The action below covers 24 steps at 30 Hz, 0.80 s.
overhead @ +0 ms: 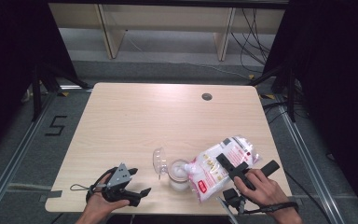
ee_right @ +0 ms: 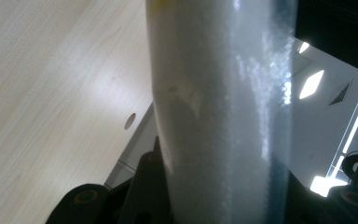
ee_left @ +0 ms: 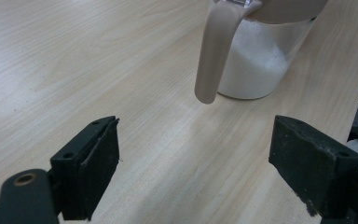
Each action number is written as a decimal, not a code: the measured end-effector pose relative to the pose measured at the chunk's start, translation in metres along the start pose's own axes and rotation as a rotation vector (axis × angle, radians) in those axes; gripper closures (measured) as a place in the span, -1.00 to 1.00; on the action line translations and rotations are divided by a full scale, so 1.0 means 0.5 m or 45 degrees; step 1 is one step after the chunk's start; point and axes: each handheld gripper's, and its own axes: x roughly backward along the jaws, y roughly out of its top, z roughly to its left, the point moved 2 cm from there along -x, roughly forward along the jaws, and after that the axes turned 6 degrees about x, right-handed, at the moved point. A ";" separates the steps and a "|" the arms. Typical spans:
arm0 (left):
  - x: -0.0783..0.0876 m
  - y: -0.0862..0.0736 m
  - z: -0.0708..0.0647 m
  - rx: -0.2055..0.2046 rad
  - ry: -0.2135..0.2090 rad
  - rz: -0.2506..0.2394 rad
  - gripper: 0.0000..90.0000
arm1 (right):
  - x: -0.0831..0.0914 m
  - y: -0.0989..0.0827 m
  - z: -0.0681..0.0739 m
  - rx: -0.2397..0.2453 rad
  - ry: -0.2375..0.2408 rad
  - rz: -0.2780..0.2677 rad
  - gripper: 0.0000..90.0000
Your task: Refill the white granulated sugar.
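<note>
Near the worktop's [overhead: 121, 121] front left corner the left tool [overhead: 133, 193] rests low with its jaws apart and nothing between them, pointing toward the jar [overhead: 179, 175], which stands close to the front edge, about midway along it. The jar's clear lid [overhead: 159, 161] is tipped back, and white grains show inside [ee_left: 254, 65]. Further right, the right tool [overhead: 235, 170] is clamped on the bag of white grains [overhead: 219, 168], tilted so its mouth meets the jar's rim. The pouring step looks in hand; next, a steeper tilt with the mouth kept over the opening.
</note>
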 end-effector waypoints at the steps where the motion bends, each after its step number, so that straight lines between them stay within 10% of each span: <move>1: 0.000 0.000 0.000 -0.008 -0.001 0.000 -0.65 | -0.002 0.001 -0.003 0.020 -0.001 -0.015 0.75; 24: 0.002 0.001 0.002 -0.008 0.011 -0.003 -0.65 | -0.001 0.003 -0.004 -0.039 -0.008 -0.042 0.75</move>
